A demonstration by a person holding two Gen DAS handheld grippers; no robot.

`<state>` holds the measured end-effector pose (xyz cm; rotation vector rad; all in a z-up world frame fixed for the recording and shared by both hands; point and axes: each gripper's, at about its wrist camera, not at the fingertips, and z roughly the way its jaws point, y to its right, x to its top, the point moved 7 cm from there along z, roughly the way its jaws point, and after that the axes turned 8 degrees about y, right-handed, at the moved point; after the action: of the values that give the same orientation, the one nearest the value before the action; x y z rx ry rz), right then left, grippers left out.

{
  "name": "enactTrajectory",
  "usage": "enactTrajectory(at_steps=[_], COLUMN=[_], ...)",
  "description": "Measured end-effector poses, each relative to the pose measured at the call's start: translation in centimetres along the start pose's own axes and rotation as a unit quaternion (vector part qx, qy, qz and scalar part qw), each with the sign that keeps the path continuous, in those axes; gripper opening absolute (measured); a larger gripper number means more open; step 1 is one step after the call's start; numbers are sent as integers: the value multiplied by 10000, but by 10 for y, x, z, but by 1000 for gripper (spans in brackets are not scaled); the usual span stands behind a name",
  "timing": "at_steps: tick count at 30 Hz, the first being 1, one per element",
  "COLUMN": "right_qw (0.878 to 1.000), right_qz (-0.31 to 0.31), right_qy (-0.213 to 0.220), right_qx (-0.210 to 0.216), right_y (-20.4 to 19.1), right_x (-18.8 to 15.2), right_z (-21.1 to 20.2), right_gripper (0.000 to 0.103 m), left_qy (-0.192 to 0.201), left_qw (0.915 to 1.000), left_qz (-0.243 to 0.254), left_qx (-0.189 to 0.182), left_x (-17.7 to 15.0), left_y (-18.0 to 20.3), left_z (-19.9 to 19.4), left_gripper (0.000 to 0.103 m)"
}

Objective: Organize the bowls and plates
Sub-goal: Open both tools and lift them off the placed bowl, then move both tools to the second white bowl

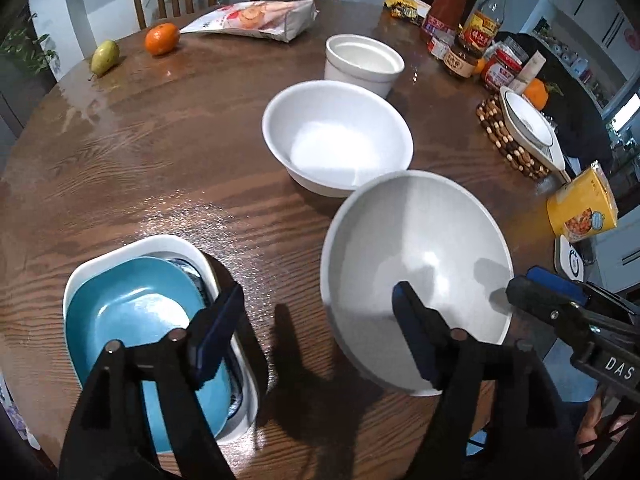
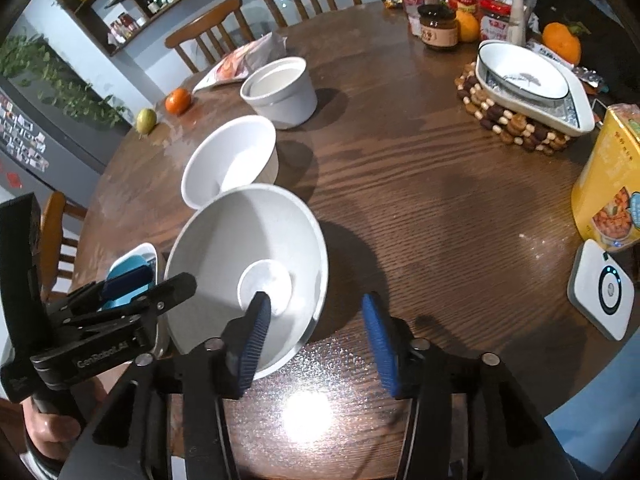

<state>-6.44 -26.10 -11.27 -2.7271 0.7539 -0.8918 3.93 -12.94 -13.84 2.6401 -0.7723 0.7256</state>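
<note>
Both tongs (image 1: 316, 328) (image 2: 316, 340) gape empty beside the large white ceramic bowl (image 1: 416, 264) at 5 o'clock on the wooden tabletop (image 1: 140, 168), 3 white bowls unstacked, teal plate (image 1: 132, 308) already nested.

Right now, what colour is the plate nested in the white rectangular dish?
Teal blue plate, sitting inside the white dish; clearest in the left wrist view.

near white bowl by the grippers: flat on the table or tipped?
Tipped. The near white bowl leans with its opening angled toward the right gripper, far rim raised, a shadow beneath. Whether anything grips it, cannot tell.
</note>
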Motion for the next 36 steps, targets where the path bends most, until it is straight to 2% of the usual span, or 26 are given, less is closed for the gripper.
enactTrajectory(at_steps=[6,9,14,19,21,36], right_qw=[9999,9997,9995,9994,9994,9996], right_qz=[46,32,-6,-64,-82,-128], right_qy=[146,222,315,326,331,238], right_qx=[-24,-41,-24,-31,-35,-1], right_y=[1,-1,-5,-8,-9,-21], right_x=[9,13,20,27,29,59], right_z=[-8,-12,-16,-15,-14,14], right_gripper=[53,59,59,59,59,60], left_qy=[203,326,435,488,502,443], left_qw=[9997,9993,9987,9984,9982,9976], left_qz=[-119,-146,-157,-168,-154,-161], left_qx=[65,94,195,237,274,508], left_x=[12,20,30,41,46,81], left_y=[-8,-12,-17,-23,-25,-39], left_z=[-13,-20,-24,-24,-23,4], left_gripper=[84,88,96,98,102,102])
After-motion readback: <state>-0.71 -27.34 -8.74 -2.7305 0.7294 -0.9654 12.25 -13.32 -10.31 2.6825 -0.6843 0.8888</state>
